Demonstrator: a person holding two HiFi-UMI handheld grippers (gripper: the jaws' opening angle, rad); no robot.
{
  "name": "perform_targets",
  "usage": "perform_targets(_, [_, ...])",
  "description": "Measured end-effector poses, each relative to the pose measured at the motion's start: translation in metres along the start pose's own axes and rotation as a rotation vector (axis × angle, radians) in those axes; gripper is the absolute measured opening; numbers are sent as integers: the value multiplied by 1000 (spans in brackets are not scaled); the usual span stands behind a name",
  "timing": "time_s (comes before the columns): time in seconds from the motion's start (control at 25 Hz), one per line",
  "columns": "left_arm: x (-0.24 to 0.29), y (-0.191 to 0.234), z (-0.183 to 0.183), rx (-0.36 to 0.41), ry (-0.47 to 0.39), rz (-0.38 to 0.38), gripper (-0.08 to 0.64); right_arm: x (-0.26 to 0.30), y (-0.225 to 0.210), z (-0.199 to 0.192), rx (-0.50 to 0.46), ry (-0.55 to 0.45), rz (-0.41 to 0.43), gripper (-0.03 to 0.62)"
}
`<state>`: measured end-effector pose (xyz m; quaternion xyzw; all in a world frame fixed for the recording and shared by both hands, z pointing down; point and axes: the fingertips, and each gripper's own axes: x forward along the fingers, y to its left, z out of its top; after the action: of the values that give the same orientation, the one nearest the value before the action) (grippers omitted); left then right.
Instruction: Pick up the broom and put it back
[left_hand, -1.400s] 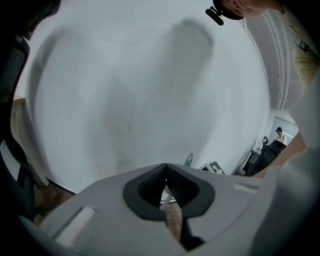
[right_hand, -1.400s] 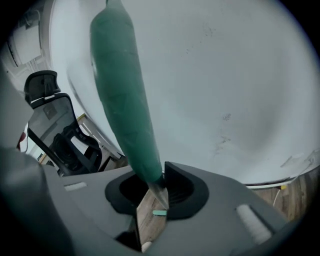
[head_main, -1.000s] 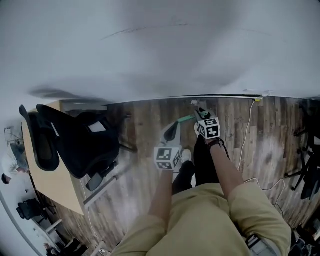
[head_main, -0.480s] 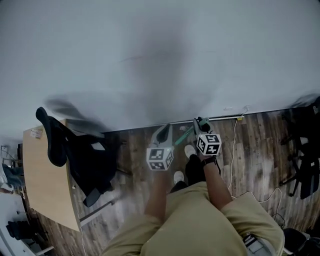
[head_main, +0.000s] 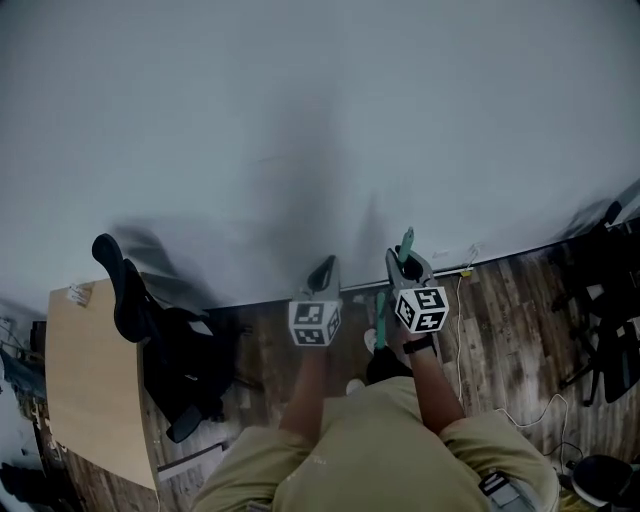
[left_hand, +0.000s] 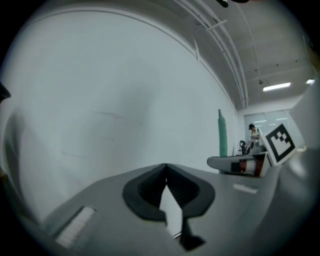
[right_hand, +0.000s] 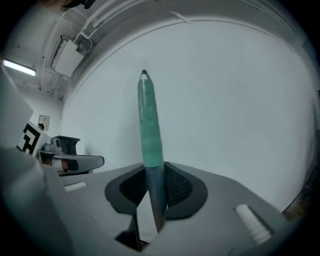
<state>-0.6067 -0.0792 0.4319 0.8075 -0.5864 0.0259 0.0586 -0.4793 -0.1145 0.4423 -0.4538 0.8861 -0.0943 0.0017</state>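
The broom, a dark shaft topped with a green ribbed grip, stood near upright at the centre of the right gripper view, pinched just below the green by the right gripper, whose jaws had just been closing a little further on the shaft. In the head view its green tip poked up right of centre against the plain pale wall; the bristle end was out of sight. The left gripper hung alongside with its jaws pressed together on nothing. To my eye the carry was under way. It would go best with the pinch kept firm and the shaft kept vertical, the low end set on the wood-plank floor first, and the grip leaned on the wall before letting go; the idle gripper could steady the shaft lower down. The black office chair and light wooden desk at lower left stood well apart. As for writing, the marker cubes carried only black-and-white squares, and a small label on the desk corner was too small to read.
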Motion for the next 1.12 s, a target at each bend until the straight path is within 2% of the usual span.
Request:
perform_targets(0.2, [-23, -6, 47, 39, -78, -16, 3, -31, 24, 50, -56, -127, -34, 69])
perform_targets(0.4, [-43, -15, 80, 64, -169, -15, 2, -42, 36, 73, -59, -168, -37, 64])
perform_targets(0.68, [-50, -31, 80, 32, -160, -20, 3, -65, 37, 76, -56, -160, -53, 55])
perform_targets(0.88, [-32, -52, 77, 1, -132, -82, 3, -72, 27, 82, -54, -157, -56, 55])
perform_targets(1.12, [2, -99, 88, -11, -136, -175, 3, -95, 1, 97, -70, -184, -89, 55])
